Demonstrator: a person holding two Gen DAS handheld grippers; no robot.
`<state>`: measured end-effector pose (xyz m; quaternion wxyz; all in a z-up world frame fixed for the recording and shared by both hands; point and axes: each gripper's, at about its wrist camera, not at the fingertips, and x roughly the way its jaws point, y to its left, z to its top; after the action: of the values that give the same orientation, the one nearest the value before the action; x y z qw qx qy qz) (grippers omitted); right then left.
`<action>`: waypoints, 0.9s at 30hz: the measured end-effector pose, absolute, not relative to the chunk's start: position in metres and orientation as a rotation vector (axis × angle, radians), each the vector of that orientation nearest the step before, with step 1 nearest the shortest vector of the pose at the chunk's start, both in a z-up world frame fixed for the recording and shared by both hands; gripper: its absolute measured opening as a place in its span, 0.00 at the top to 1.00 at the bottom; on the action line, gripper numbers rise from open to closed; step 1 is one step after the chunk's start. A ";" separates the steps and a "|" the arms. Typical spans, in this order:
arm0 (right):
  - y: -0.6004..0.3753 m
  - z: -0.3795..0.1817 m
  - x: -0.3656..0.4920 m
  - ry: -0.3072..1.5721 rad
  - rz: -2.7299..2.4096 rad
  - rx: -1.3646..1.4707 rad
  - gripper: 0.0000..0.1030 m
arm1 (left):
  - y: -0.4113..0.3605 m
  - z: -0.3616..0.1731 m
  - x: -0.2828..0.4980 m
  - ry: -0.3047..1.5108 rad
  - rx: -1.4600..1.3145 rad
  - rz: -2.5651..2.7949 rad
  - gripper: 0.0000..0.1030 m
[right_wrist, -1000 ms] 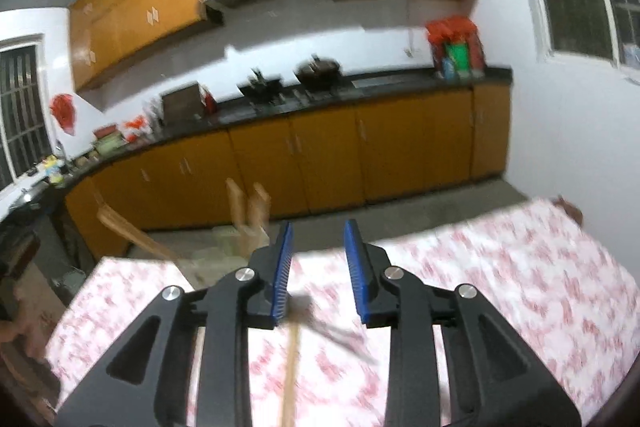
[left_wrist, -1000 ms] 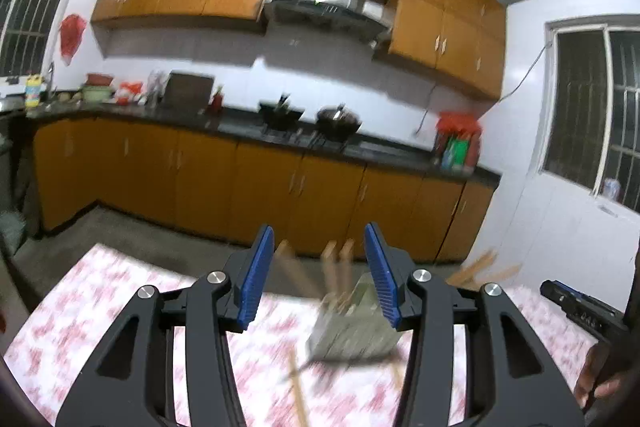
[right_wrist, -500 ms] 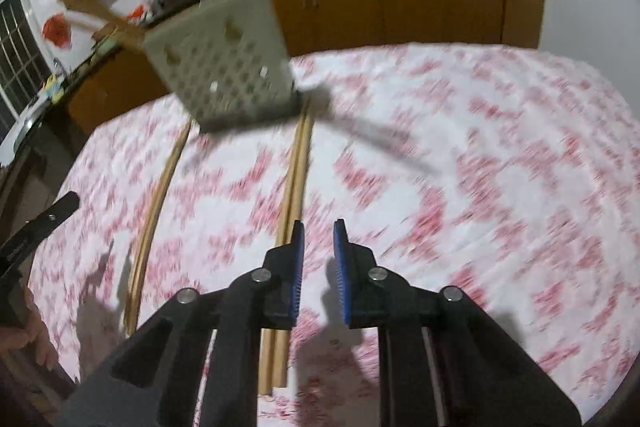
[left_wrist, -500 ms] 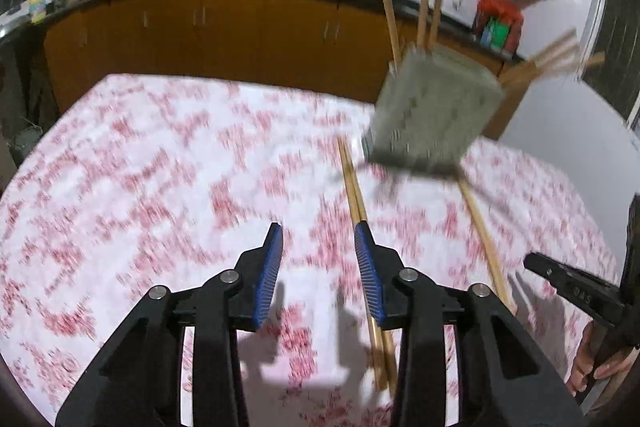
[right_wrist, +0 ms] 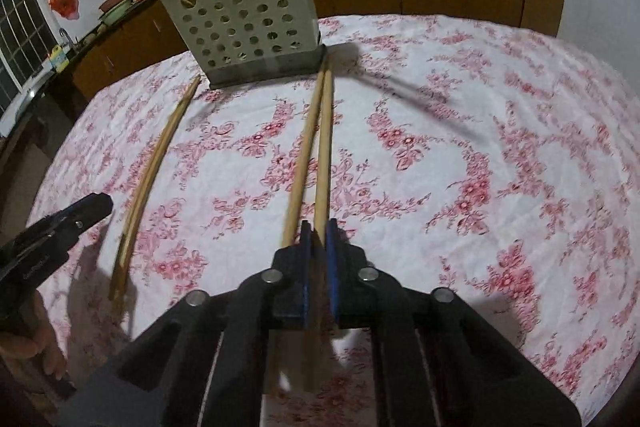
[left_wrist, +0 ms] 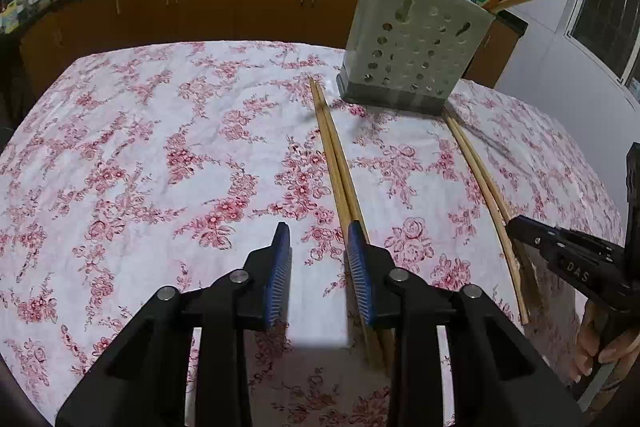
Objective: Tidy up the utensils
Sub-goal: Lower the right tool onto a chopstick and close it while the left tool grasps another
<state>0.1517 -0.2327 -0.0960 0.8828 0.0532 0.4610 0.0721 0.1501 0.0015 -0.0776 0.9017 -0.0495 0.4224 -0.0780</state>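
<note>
Floral tablecloth [right_wrist: 480, 147], one chopstick [right_wrist: 325, 147] between right gripper [right_wrist: 316, 227] pads.

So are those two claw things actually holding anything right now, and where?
The right gripper pinches one chopstick near its end closest to the person. The left gripper holds nothing.

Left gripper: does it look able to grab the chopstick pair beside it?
Probably, after a sidestep: the left gripper has just been closing on nothing; the chopstick pair lies bare under one finger, outside the gap.
</note>
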 end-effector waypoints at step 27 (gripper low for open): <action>-0.259 -0.099 0.149 0.936 0.054 0.088 0.89 | -0.012 -0.090 0.159 0.924 -0.047 -0.189 0.93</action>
<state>0.1489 -0.2595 -0.0987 0.8912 0.0426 0.4508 0.0261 0.1588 -0.0116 -0.0902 0.8907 -0.0225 0.4449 -0.0908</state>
